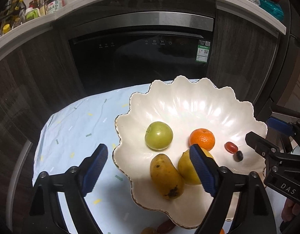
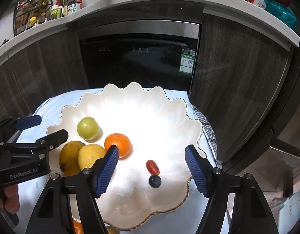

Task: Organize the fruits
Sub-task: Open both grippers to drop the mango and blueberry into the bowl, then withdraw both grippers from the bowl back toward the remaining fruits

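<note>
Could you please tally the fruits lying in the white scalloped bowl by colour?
Green, round apple-like fruit: 1
Orange mandarin: 1
Yellow, one brown-spotted mango and one round lemon-like fruit: 2
Red oval cherry tomato: 1
Dark blue round berry: 1
Total in the white scalloped bowl: 6
</note>
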